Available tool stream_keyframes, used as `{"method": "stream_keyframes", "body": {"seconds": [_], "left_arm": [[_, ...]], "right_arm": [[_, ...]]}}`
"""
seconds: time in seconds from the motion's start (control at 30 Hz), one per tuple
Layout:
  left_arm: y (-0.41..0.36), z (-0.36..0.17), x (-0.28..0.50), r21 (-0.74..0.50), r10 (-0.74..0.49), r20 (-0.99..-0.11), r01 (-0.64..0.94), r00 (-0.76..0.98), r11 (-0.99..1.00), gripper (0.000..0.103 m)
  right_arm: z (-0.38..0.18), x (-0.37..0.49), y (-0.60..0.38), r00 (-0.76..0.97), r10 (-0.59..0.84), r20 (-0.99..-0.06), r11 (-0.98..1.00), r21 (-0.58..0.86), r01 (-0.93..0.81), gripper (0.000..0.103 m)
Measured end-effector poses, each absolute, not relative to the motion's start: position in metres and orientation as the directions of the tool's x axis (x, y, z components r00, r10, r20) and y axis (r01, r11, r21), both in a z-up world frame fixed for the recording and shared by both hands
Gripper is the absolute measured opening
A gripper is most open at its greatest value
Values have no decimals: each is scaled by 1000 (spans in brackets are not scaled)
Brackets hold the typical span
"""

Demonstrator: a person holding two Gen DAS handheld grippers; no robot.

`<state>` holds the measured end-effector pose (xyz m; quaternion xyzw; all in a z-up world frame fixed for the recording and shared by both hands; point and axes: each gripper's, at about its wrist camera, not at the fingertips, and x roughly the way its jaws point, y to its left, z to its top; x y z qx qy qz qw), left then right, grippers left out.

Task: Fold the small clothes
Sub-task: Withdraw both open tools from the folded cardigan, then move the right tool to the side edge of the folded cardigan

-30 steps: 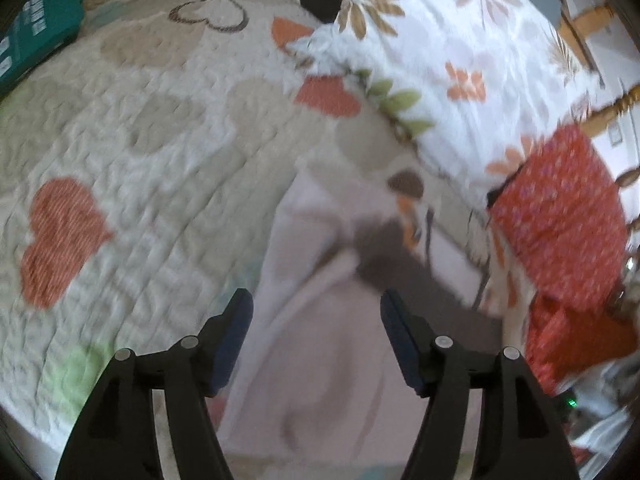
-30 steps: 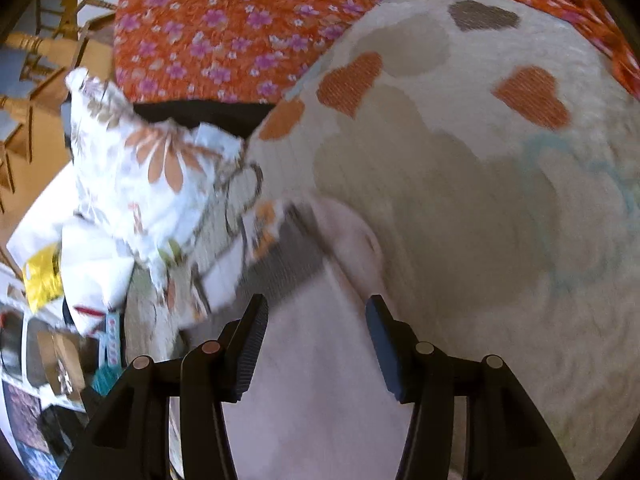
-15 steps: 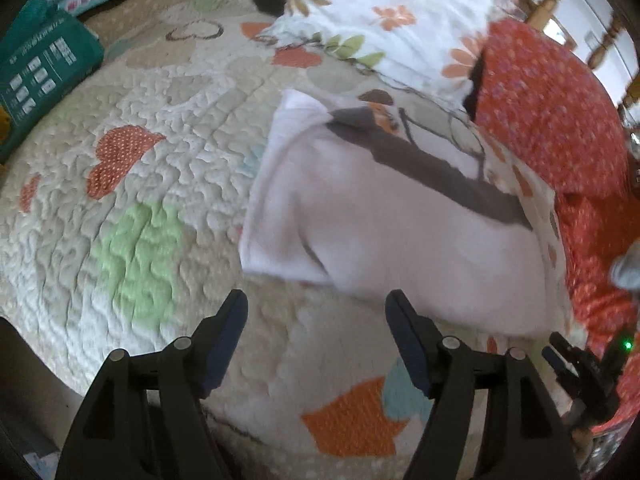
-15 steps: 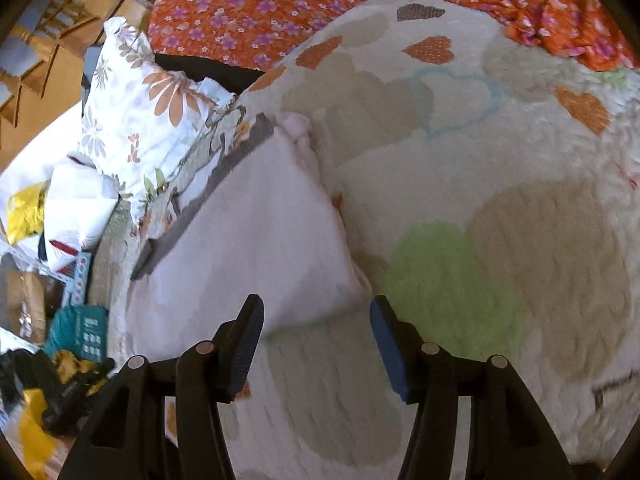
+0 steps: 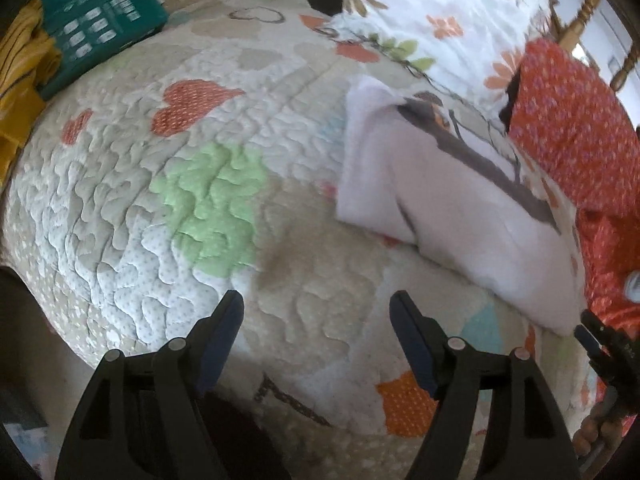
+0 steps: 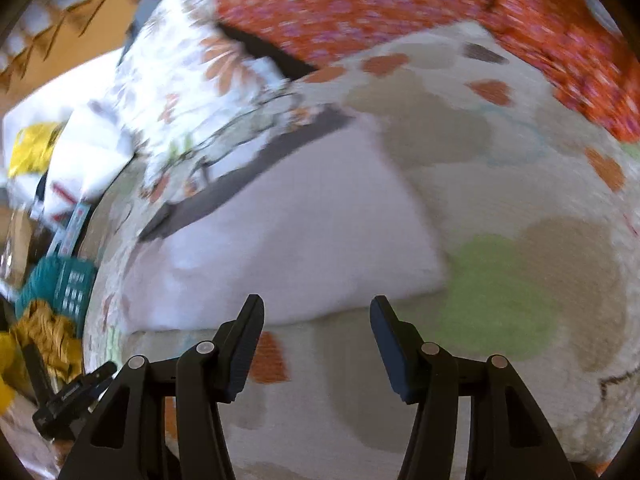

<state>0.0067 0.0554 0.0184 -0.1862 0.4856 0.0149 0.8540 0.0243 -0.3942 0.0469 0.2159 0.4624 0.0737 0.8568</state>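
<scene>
Folded pale garment lies on the bed quilt, just ahead of the right claw and up-right, farther, from the left claw; right one's nearer. Long axis runs near-right to far-left in the left view; dark grey band along far edge. Both claws open, empty.

Pale pink garment, dark grey band along far edge, folded flat on quilt.

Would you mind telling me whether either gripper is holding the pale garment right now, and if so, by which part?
Nothing is held. The left gripper and right gripper are both open, apart from the folded garment lying on the quilt.
</scene>
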Motion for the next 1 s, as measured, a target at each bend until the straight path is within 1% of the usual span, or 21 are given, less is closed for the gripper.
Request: {"method": "stream_keyframes", "body": {"seconds": [0.13,0.2,0.27,0.37,0.53,0.57,0.63,0.77,0.83,0.87,0.9,1.0], "left_arm": [[65,5,-1,-348,-178,-807,-210,563,914,75],[69,6,-8,-383,-200,-777,-197,597,902,75],[70,9,-11,-386,-196,-754,-181,627,905,77],[71,6,-10,-391,-204,-751,-173,628,904,78],[82,0,-9,-448,-247,-731,-175,636,877,78],[84,0,-9,-457,-252,-728,-177,637,872,78],[88,-2,-9,-473,-262,-721,-180,641,862,78],[92,-5,-7,-495,-278,-713,-182,643,849,79],[93,-6,-6,-501,-283,-712,-182,643,846,79],[94,-6,-6,-503,-286,-711,-181,643,845,79],[94,-6,-7,-507,-290,-708,-179,644,843,79],[99,-6,-9,-531,-303,-696,-182,651,827,79]], "right_arm": [[49,55,-324,516,350,-782,923,381,-49,60],[50,73,-290,501,356,-789,930,350,-111,59],[50,93,-253,489,353,-798,935,308,-172,58],[48,123,-198,467,350,-812,933,256,-255,57],[28,179,-114,447,255,-858,936,103,-336,56],[21,196,-94,439,220,-871,936,62,-346,53],[15,219,-68,444,172,-879,935,4,-354,53],[11,254,-21,435,133,-891,920,-53,-389,53],[7,262,0,440,85,-894,893,-128,-432,53],[9,263,3,452,82,-888,884,-144,-444,53],[18,263,5,447,109,-888,873,-130,-470,53],[45,250,-12,460,189,-867,884,-55,-465,53]]}}
